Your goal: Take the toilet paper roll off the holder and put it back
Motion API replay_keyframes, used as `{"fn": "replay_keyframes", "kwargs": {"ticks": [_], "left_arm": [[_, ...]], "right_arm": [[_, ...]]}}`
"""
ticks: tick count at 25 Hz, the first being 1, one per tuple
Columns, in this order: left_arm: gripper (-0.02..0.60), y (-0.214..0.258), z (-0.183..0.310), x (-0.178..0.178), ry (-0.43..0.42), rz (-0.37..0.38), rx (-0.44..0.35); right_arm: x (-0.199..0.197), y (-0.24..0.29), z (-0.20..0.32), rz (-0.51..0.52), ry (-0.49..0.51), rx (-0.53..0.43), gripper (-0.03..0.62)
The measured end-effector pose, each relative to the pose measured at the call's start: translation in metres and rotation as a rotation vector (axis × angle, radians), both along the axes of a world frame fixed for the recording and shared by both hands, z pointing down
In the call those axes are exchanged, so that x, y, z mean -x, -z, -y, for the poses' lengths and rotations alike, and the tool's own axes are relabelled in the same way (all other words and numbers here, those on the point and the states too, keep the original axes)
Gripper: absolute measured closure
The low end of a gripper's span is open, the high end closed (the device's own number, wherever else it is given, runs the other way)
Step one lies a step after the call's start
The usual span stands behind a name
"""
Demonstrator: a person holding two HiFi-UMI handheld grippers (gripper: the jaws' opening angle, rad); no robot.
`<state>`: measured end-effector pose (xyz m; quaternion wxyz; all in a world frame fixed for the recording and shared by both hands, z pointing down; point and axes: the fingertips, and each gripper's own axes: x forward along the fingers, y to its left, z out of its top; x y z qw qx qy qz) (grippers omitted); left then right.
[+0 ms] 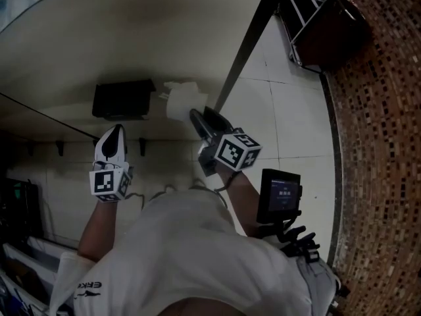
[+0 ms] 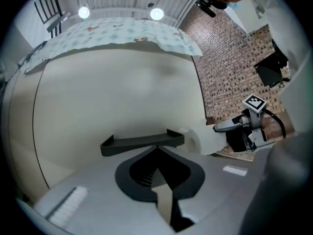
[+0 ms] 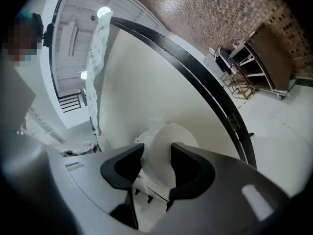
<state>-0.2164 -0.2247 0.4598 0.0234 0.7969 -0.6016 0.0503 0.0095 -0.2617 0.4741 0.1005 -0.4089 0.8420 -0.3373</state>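
Your right gripper (image 3: 156,148) is clamped on the toilet paper roll (image 3: 168,133). In its own view the soft white cylinder fills the gap between the two dark, curved jaws and touches both, with a loose, crinkled sheet hanging at its far side. In the head view the roll sits just above the middle of the frame, right beside the holder (image 1: 123,99), on that holder's right. Whether the roll is still on its peg or already free of it, no view shows.

The holder is a flat, matte black shelf with a raised lip and square corners, fixed to the wall.

Your left gripper (image 2: 158,153) is clenched on nothing. Its jaws meet tip to tip in its own view and point at the underside of the holder without touching it. Its shell is smooth and pale grey, and a cube with square black-and-white markers rides behind it.

The wall (image 1: 164,31) is plain, smooth and cream. A straight black bar (image 1: 243,51) runs diagonally down it toward the roll. At the right of the head view lies a floor of large, pale, glossy tiles (image 1: 289,110), and beyond it curves a rough brown brick wall (image 1: 381,110). A dark cabinet with a white metal frame (image 1: 322,25) stands in the upper right corner. A small black screen (image 1: 279,196) sits on a mount at your right hip. Round ceiling lamps glow at the top of the left gripper view.
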Motion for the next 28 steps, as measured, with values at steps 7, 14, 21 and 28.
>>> {"fn": "replay_keyframes", "kwargs": {"ticks": [7, 14, 21, 28], "left_arm": [[0.578, -0.052, -0.001, 0.030, 0.048, 0.043, 0.121], [0.500, -0.107, 0.018, 0.053, -0.021, 0.139, 0.303], [0.408, -0.125, 0.041, 0.050, -0.168, 0.292, 0.373], [0.425, -0.125, 0.042, 0.038, -0.262, 0.356, 0.378]], "right_arm": [[0.006, -0.022, -0.003, 0.029, 0.020, 0.053, 0.408], [0.012, -0.037, -0.001, 0.033, 0.027, 0.089, 0.409], [0.014, -0.044, 0.000, 0.036, 0.037, 0.102, 0.410], [0.015, -0.043, 0.000, 0.047, 0.049, 0.098, 0.410]]}}
